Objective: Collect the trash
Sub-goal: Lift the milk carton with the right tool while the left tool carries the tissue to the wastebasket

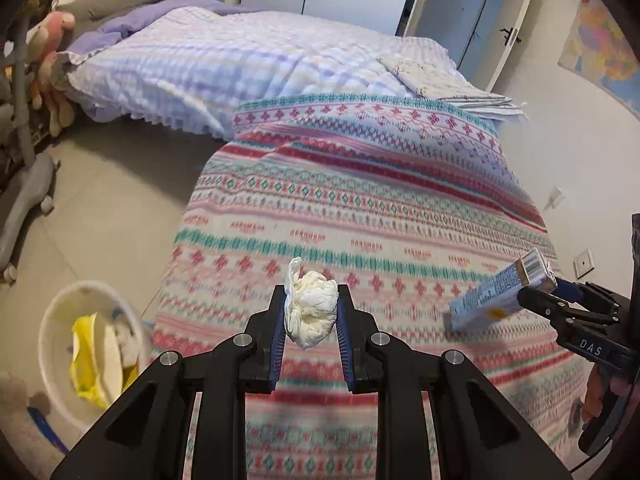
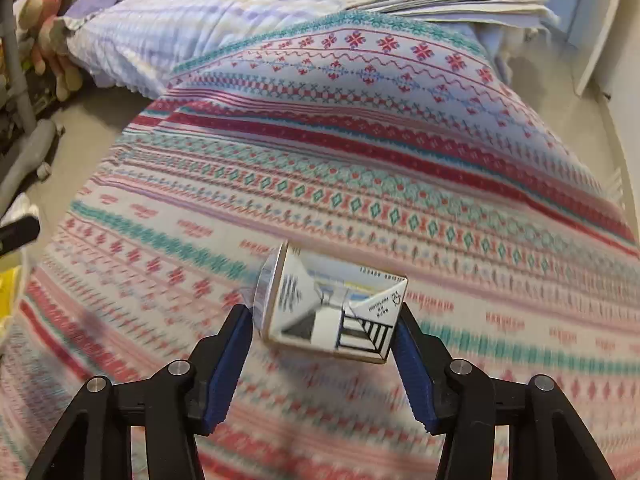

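While the patterned blanket (image 1: 360,208) on the bed is blurred in both views, 2 things are seen lifted above it. A crumpled white tissue (image 1: 311,309) is pinched by the left gripper (image 1: 311,320). A small carton (image 2: 332,308) is clamped at its end by the right gripper (image 2: 325,338); its print cannot be read. A white bin (image 1: 52,320) with yellow trash inside stands on the floor, partly hidden by the left gripper.

Crumpled white tissue (image 1: 311,312); tilted small carton (image 2: 332,312)
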